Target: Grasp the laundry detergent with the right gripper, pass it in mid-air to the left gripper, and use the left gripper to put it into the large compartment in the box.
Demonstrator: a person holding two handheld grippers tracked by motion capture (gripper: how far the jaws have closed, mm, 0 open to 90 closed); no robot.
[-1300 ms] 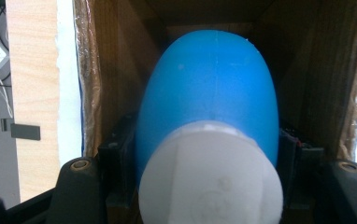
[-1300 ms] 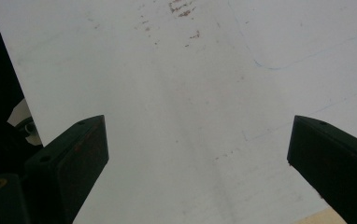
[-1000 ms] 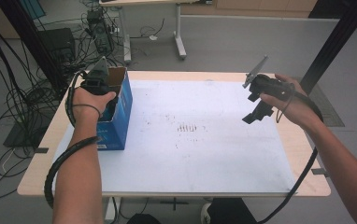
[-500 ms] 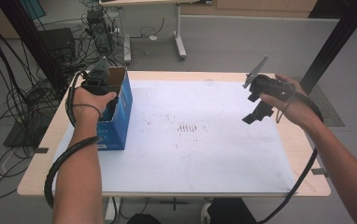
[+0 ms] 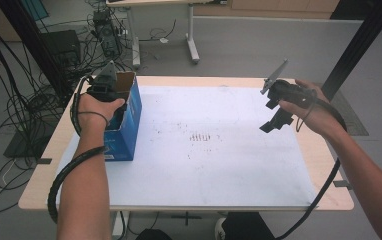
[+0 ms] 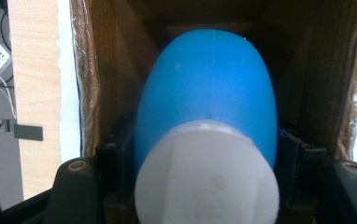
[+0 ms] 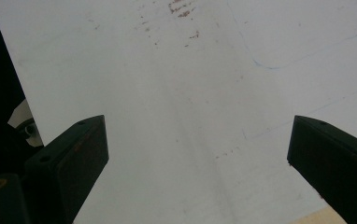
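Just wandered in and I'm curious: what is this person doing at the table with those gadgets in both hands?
The person holds a gripper in each hand. The left gripper reaches down into an open blue cardboard box at the table's left edge, with a blue bottle with a white cap between its jaws; they have just been opening a little, so it may be letting go. The right gripper hangs open above the white sheet covering the table, holding nothing.
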